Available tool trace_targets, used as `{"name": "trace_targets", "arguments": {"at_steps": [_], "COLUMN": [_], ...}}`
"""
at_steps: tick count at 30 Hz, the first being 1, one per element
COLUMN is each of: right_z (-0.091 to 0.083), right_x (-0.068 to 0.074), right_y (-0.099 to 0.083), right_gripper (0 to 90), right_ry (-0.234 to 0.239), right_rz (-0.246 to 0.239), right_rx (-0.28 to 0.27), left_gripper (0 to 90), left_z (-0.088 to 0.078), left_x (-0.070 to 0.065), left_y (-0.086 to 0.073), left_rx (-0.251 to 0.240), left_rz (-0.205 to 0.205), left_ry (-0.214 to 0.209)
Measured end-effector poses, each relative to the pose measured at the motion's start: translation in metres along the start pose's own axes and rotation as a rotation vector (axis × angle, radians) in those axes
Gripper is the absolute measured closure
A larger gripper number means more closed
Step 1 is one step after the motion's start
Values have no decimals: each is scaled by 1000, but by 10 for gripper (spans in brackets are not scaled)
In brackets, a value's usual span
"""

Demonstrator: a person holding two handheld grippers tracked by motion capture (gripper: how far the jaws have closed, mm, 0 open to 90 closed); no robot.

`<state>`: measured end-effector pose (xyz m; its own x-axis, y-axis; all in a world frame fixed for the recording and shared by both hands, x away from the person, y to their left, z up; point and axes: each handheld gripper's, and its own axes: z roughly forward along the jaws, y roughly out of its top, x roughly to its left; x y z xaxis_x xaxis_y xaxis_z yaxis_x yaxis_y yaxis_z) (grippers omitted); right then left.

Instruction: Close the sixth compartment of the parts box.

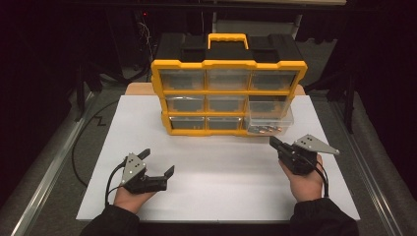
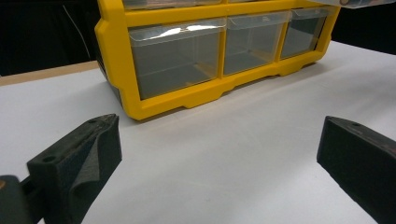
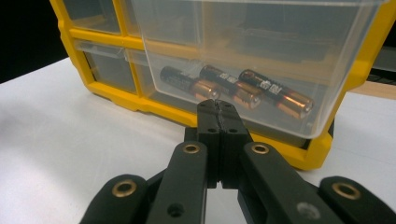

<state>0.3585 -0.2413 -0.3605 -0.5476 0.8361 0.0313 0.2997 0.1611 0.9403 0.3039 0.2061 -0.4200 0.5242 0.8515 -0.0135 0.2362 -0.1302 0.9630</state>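
A yellow organizer (image 1: 228,64) with clear drawers stands at the back of the white table. Its right drawer in the middle row (image 1: 269,114) is pulled out and holds three batteries (image 1: 265,130). My right gripper (image 1: 272,141) is shut and empty, with its tip just in front of that drawer. In the right gripper view the shut jaws (image 3: 218,109) point at the clear drawer (image 3: 289,37) and the batteries (image 3: 233,88). At the front left my left gripper (image 1: 158,162) is open and holds nothing. Its wide-apart jaws (image 2: 219,133) face the organizer's bottom row (image 2: 187,100).
The white table top (image 1: 221,172) stretches between the two hands. A black cable (image 1: 81,142) runs along the floor at the left. A wooden edge (image 1: 137,88) shows behind the table. The other drawers are pushed in and look empty.
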Motion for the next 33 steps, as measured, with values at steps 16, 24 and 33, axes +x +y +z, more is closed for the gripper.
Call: {"name": "trace_targets", "arguments": {"at_steps": [16, 24, 33], "right_z": [4, 6, 6], "right_x": [1, 3, 5], "right_y": [18, 23, 26], "right_gripper": [900, 900, 900], "right_ry": [-41, -47, -61], "right_rz": [-16, -26, -43], "right_rx": [3, 4, 1], "left_gripper": [7, 7, 7], "left_z": [-2, -2, -2], "left_x": [1, 1, 1], "left_y": [1, 1, 1], "left_rx": [-4, -9, -10], "left_rz": [5, 2, 2], "left_ry": [-9, -11, -13]}}
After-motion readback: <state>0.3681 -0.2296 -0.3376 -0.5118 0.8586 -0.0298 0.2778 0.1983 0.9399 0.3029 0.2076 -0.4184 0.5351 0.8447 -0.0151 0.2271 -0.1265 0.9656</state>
